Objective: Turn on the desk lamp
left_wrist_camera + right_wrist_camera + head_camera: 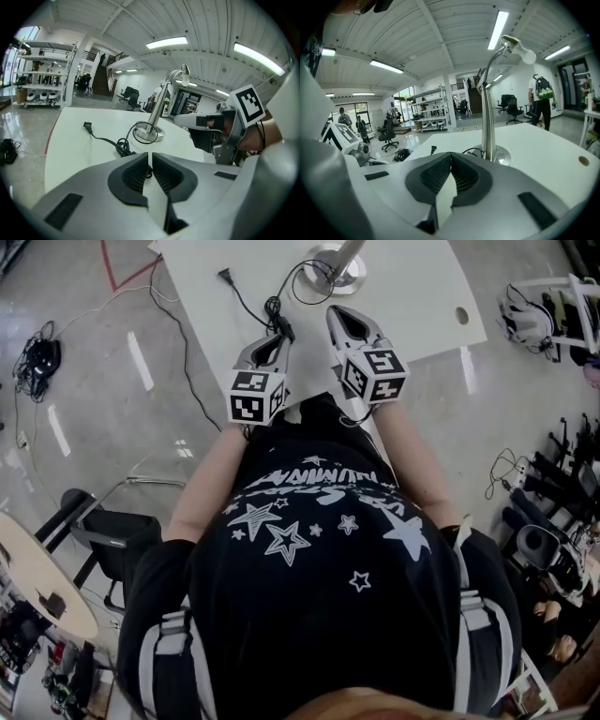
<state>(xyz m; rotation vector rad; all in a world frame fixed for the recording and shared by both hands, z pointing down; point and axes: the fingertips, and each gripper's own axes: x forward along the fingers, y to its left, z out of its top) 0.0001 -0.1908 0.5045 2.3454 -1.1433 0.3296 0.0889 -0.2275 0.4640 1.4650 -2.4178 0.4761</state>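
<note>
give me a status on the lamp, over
Left gripper and right gripper shut, empty. Lamp upright on table, plug lying loose. Cord bunched ahead of left gripper.

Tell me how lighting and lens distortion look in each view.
Head view: streaky glare on the glossy floor, white table nearly washed out. Left gripper view: fisheye curves the ceiling, corners black. Right gripper view: same curving, bright light strips overhead.

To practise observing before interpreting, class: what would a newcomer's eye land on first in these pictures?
The chrome desk lamp rising from the white table, straight ahead. Its black cord lies loose to the left, plug on the tabletop. Nearest, the left claw and right claw hover shut and empty.
</note>
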